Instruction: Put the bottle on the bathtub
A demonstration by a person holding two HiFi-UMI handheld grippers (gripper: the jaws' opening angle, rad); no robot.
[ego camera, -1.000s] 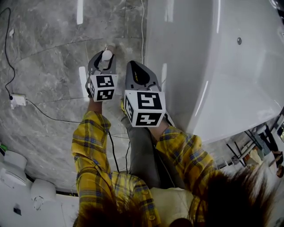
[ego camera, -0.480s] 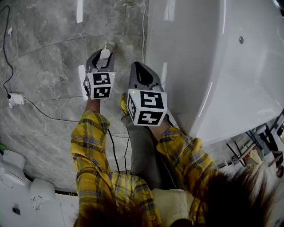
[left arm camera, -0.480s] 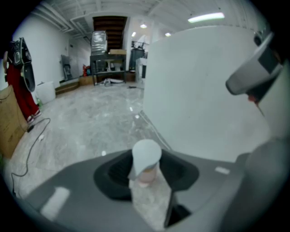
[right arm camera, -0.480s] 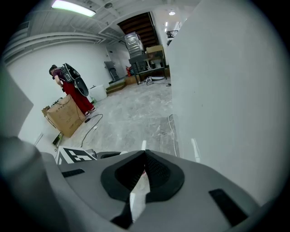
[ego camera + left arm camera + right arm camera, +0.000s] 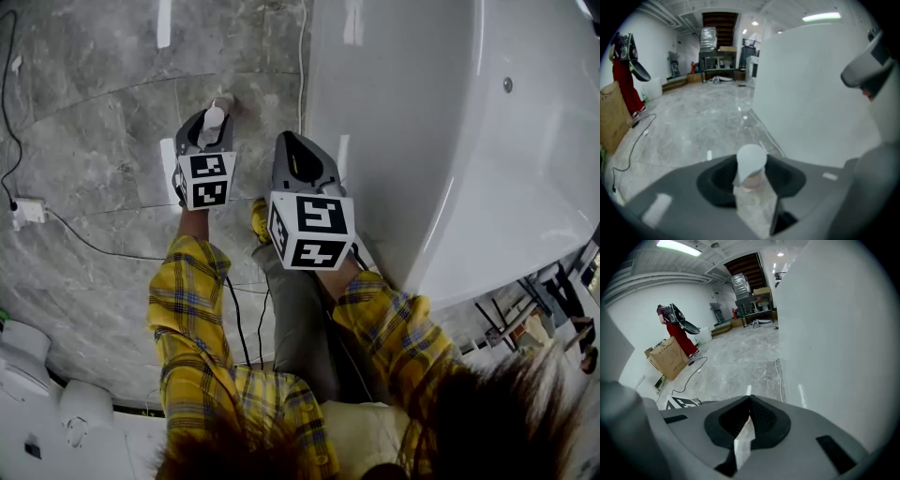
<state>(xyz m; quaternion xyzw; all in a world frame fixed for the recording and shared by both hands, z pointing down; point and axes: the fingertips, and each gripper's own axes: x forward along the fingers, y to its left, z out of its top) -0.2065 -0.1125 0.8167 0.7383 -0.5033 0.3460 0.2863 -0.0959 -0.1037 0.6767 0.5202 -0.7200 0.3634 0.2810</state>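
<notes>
The left gripper (image 5: 212, 129) has its jaws pinching the bottle (image 5: 751, 163) over the floor (image 5: 84, 141). The right gripper (image 5: 749, 417) has jaws pressed together, seemingly empty. Setting the bottle on the bathtub (image 5: 450, 141) remains.

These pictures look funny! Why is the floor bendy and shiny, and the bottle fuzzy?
Head view: the wide lens bends the floor lines, and white glare streaks it. Left gripper view: the bottle, close to the camera, looks soft.

A: Head view?
B: High, steeply down: floor (image 5: 84, 197) left, bathtub (image 5: 450, 141) right.
A: Left and right gripper views?
B: Low, level along the floor. Both share the bathtub's outer wall, close on their right.
</notes>
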